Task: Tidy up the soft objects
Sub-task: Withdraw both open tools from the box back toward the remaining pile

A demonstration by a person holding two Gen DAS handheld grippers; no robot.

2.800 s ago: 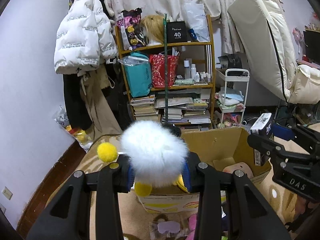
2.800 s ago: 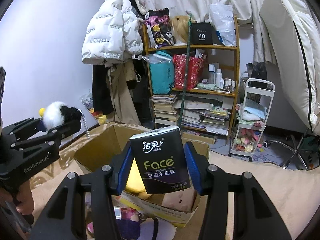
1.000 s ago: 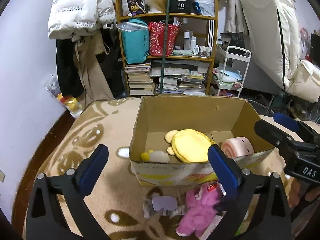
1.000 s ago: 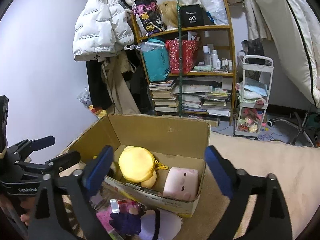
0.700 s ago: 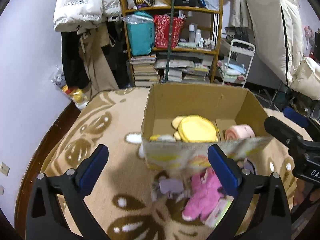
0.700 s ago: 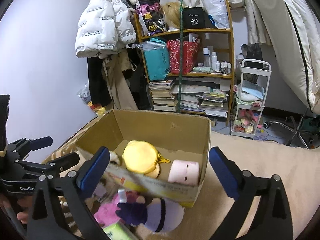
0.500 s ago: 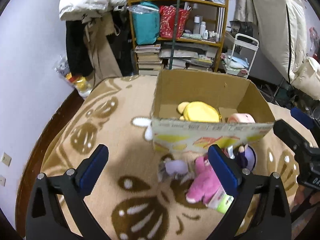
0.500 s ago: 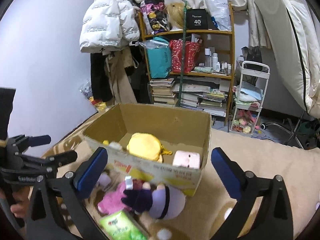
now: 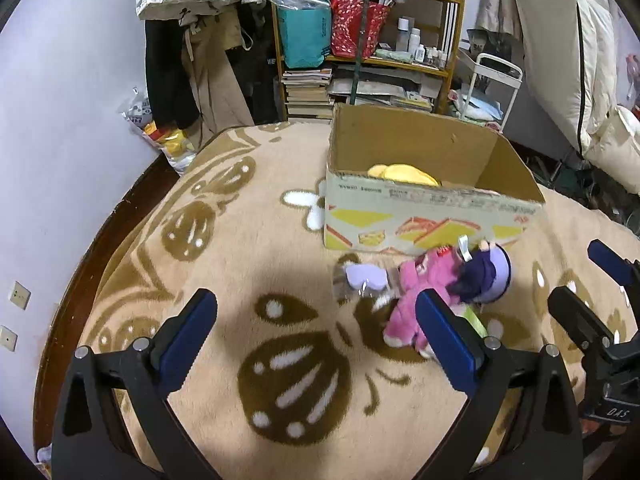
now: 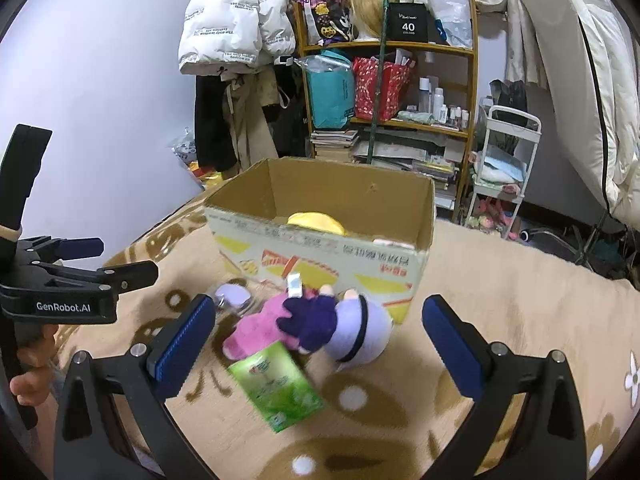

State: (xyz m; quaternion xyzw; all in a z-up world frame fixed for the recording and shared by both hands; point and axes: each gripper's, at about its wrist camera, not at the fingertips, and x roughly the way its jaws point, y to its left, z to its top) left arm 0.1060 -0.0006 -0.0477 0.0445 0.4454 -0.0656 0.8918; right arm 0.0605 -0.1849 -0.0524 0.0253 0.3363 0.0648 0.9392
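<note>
1. Right now, a small heap of soft things lies on the patterned beige blanket (image 10: 520,320), touching or just beside the near wall of an open cardboard box (image 10: 328,256).
2. On the heap's right is a plush doll (image 10: 352,332) with a pale lilac body and dark purple hair; a pink plush (image 10: 256,328) lies against its left side.
3. A green tissue pack (image 10: 280,384) lies flat in front of both plushes, nearest the camera.
4. Already inside the box is a yellow plush (image 10: 316,220), only its top visible over the rim.
5. The right gripper (image 10: 320,344) hovers over the heap, its blue-padded jaws spread wide and holding nothing.
6. The left gripper (image 9: 316,340) is likewise wide apart and empty, further left above bare blanket.
7. Judged next step: pick up one loose item. Taking the tissue pack or doll first seems wise, closing on its middle so it does not slump, then lifting clear of the box rim.
</note>
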